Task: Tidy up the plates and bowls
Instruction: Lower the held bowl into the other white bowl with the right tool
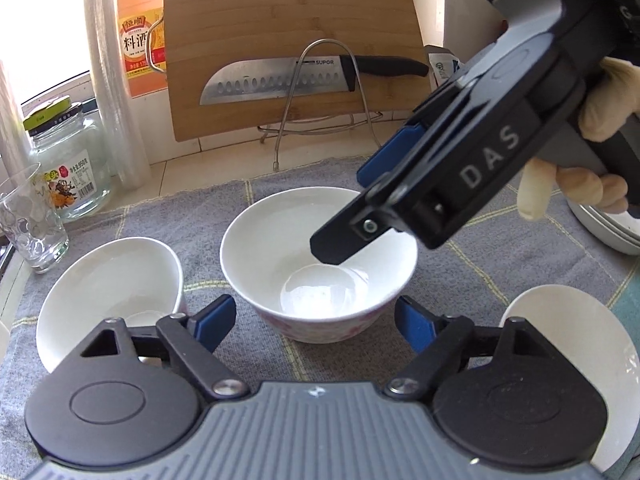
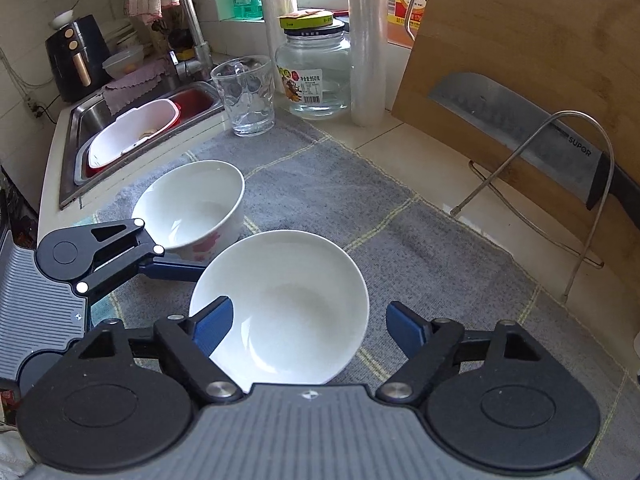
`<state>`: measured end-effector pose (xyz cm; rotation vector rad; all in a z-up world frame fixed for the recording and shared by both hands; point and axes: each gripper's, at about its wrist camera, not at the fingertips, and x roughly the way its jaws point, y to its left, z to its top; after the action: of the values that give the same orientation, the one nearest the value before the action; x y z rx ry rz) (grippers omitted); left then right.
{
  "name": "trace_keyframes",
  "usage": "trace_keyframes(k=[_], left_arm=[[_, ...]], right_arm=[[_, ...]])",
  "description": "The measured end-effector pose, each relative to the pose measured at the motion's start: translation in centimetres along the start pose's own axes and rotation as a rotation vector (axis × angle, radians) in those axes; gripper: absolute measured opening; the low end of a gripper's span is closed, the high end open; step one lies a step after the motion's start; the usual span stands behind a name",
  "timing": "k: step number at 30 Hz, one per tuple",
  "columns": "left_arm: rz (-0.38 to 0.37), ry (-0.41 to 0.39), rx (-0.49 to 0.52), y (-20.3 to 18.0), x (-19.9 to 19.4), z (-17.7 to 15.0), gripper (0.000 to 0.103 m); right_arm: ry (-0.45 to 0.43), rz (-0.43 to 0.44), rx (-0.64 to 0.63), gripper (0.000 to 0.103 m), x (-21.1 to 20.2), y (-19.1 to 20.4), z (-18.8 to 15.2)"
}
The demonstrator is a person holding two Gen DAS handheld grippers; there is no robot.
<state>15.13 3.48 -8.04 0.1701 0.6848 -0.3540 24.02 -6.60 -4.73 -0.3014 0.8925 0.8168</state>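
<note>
- A glass (image 1: 30, 228) and a jar (image 1: 70, 160) stand at the far left edge of the desk (image 2: 400, 148), off the grey mat (image 2: 312, 184), likely parked clear of the dishes being sorted.
- The left bowl (image 1: 108, 280) sits on the mat, just beside the middle one, open side up so another can nest in it.
- The left tongs (image 1: 314, 322) hang released over the near rim of the middle bowl (image 1: 320, 256). Neither blue pad touches it; they straddle its width, which reads as lining up for a rim grasp.
- The middle bowl rests upright on the mat, flower pattern on its outer wall, nothing in it.
- The right tongs (image 2: 310, 328) reach down from the right. One finger dips inside the bowl, the other stays outside the wall. No pad visibly presses the china, so I judge them released, set to pinch the rim.
- A plate (image 1: 572, 344) lies on the mat at the near right, and more dishes (image 1: 608, 228) sit stacked behind the gloved hand (image 1: 576, 160).
- The board (image 1: 288, 40) leans on a wire rack (image 1: 320, 92) with the knife (image 1: 312, 76) across it, stored well apart at the back.
</note>
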Motion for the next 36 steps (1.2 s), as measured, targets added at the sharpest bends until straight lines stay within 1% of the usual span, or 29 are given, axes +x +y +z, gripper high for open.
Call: trace_keyframes(k=[8, 14, 16, 21, 29, 36], left_arm=[[-0.007, -0.005, 0.02, 0.0, 0.4, 0.2, 0.085], [-0.015, -0.004, 0.024, 0.1, 0.4, 0.2, 0.085], [-0.014, -0.005, 0.024, 0.1, 0.4, 0.2, 0.085], [-0.015, -0.006, 0.024, 0.0, 0.4, 0.2, 0.085], [-0.014, 0.002, 0.029, -0.1, 0.4, 0.3, 0.085], [-0.026, -0.001, 0.017, -0.2, -0.8, 1.1, 0.085]], right_arm=[[0.027, 0.035, 0.026, 0.074, 1.5, -1.1, 0.2], [0.032, 0.068, 0.039, 0.072, 1.9, -1.6, 0.2], [0.034, 0.066, 0.041, 0.072, 2.0, -1.6, 0.2], [0.037, 0.085, 0.054, 0.067, 2.2, -1.7, 0.1], [0.039, 0.075, 0.05, 0.067, 1.9, -1.3, 0.3], [0.024, 0.074, 0.042, 0.067, 0.4, -0.9, 0.5]])
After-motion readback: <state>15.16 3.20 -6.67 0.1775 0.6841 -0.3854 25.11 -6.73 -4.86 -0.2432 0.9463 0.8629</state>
